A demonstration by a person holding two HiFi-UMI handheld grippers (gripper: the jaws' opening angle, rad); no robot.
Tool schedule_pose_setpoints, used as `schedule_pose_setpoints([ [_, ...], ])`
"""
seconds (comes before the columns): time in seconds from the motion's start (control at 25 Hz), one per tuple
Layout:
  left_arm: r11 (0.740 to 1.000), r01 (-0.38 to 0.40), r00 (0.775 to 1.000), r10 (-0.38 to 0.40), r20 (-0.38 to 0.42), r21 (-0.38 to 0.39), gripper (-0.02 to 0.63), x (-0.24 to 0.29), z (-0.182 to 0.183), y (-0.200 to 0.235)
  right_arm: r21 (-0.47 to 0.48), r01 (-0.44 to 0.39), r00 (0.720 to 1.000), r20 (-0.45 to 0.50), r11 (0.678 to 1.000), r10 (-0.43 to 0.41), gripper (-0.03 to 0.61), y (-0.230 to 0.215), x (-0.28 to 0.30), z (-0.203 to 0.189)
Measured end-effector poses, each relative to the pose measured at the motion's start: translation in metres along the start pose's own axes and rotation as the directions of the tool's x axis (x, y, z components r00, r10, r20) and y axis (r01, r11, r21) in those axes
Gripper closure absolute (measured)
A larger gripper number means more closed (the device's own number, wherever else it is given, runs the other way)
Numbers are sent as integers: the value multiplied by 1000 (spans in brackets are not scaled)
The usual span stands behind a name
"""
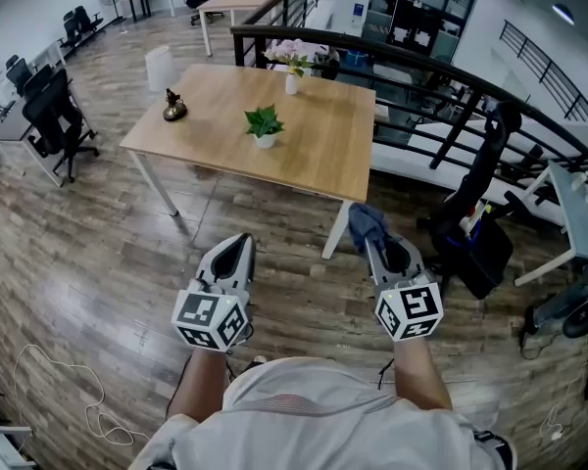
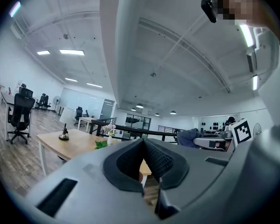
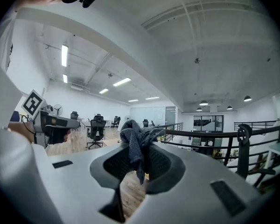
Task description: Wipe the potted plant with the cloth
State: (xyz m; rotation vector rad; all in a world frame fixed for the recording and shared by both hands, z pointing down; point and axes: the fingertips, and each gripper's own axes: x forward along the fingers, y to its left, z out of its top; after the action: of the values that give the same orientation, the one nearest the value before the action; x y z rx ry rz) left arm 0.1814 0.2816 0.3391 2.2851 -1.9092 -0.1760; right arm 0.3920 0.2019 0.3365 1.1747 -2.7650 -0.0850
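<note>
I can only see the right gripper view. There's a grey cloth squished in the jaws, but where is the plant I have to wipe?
Observer: The head view shows the potted plant standing near the middle of the wooden table in front of the person.
Operator: Is my other gripper holding anything?
Observer: No. In the left gripper view, the left gripper has its jaws shut together, with nothing between them.
</note>
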Motion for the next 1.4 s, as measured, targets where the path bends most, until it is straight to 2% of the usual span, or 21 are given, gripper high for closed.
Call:
schedule_pose_setpoints([
  [0.24,1000,4,1000,-4,-4,-11,598,-20,2,30,1,-20,999,38,1000,20,445,35,10,10],
  [0.52,1000,-11,1000,10,-17,-26,598,-55,-4,81,5,-32,999,21,999,32,445,87,35,5],
  [0.76,998,-28,999,27,-25,-59,598,-58,-7,116,-13,-50,999,-22,999,49,445,105,62,6],
  [0.92,998,-30,999,28,-31,-59,598,-41,-9,134,-5,-56,998,-43,998,56,445,101,90,0],
  [1.12,997,-55,997,52,-54,-57,598,-5,-12,162,8,-106,993,-57,994,107,445,94,144,-9],
  [1.4,995,-93,994,91,-64,-31,598,75,-4,200,36,-147,988,-48,988,149,445,52,233,-14],
])
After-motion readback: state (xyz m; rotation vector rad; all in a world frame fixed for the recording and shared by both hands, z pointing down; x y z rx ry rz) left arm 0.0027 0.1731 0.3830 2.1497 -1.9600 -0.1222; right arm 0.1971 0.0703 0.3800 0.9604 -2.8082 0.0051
